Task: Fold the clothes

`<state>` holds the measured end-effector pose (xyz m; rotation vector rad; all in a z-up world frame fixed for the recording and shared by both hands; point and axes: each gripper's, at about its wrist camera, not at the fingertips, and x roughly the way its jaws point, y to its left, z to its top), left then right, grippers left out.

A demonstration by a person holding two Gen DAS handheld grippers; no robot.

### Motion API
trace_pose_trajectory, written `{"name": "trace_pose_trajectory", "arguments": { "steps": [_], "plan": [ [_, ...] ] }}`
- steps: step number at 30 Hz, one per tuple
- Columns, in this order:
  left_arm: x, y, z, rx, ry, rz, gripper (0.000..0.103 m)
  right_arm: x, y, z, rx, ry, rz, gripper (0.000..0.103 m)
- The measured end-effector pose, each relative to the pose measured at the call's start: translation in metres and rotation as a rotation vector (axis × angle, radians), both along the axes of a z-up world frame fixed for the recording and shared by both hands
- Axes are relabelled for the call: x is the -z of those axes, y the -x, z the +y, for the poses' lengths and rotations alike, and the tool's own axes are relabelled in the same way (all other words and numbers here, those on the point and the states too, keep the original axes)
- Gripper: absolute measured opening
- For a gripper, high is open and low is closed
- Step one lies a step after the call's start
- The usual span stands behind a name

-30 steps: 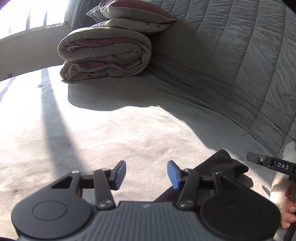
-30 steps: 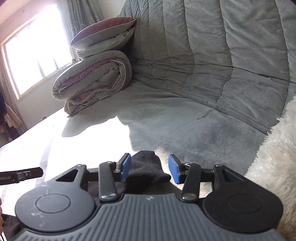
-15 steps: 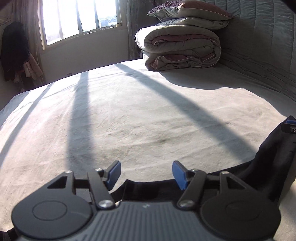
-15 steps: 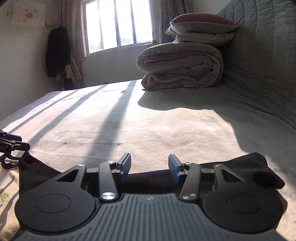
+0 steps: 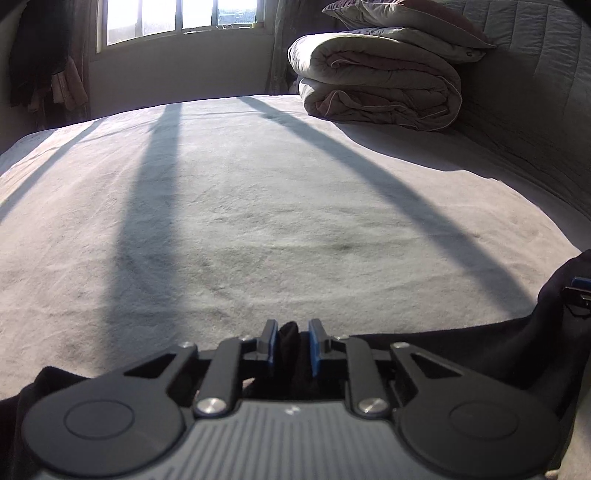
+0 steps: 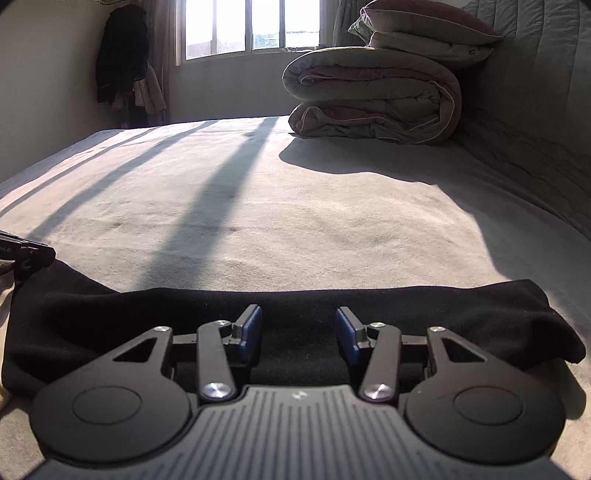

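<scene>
Half a second ago the left gripper [image 5: 291, 345] was standing wide over the near edge of the black garment [image 6: 155, 317]; now its jaws are closing, with a bunched fold of that dark cloth standing between the blue pads [image 5: 272, 347]. The right gripper [image 6: 298, 338] is keeping the same half-open spread as before — nothing pinched, its fingers resting just above the garment's flat band. That band is now lying straighter across the near part of the bed [image 6: 295, 206], stretching from the left gripper's tip at the left edge of the right wrist view to a rounded end at the right.

Counting: one black garment, two grippers, one bed. At the far right, one rolled quilt [image 6: 373, 96] is sitting by the padded headboard [image 6: 535, 92] with two pillows [image 6: 424, 27] stacked on it — and one window [image 6: 251, 26] is shining behind, dark clothes [image 6: 120, 55] hanging to its left.
</scene>
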<state>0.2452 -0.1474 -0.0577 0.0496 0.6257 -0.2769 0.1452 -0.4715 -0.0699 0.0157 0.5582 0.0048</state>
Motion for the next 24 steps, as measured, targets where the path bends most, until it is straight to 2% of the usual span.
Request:
{"name": "trace_pose_trajectory", "arguments": {
  "steps": [3, 5, 7, 11, 14, 16, 21, 24],
  "plan": [
    [0.003, 0.001, 0.006, -0.131, 0.050, -0.059, 0.017, 0.001, 0.001, -0.002, 0.010, 0.008, 0.003, 0.049],
    [0.013, -0.006, -0.005, -0.135, -0.017, -0.019, 0.019, 0.001, 0.001, -0.004, 0.022, 0.009, 0.007, 0.049],
    [0.014, -0.008, -0.019, -0.136, -0.099, -0.033, 0.027, -0.001, 0.003, -0.010, 0.030, 0.008, 0.007, 0.049],
    [-0.002, 0.010, -0.032, -0.128, -0.116, -0.125, 0.036, -0.012, 0.014, -0.043, 0.142, -0.020, -0.007, 0.050],
    [-0.016, 0.033, -0.045, -0.049, -0.080, -0.165, 0.036, -0.018, 0.025, -0.083, 0.280, -0.137, 0.006, 0.050],
    [-0.023, 0.050, -0.056, 0.037, -0.057, -0.176, 0.036, -0.021, 0.037, -0.105, 0.353, -0.199, 0.008, 0.050],
    [-0.030, 0.084, -0.087, 0.307, 0.020, -0.148, 0.036, -0.031, 0.063, -0.134, 0.460, -0.249, -0.007, 0.050],
    [-0.026, 0.099, -0.106, 0.471, 0.037, -0.109, 0.034, -0.033, 0.074, -0.143, 0.432, -0.316, 0.019, 0.050]
  ]
}}
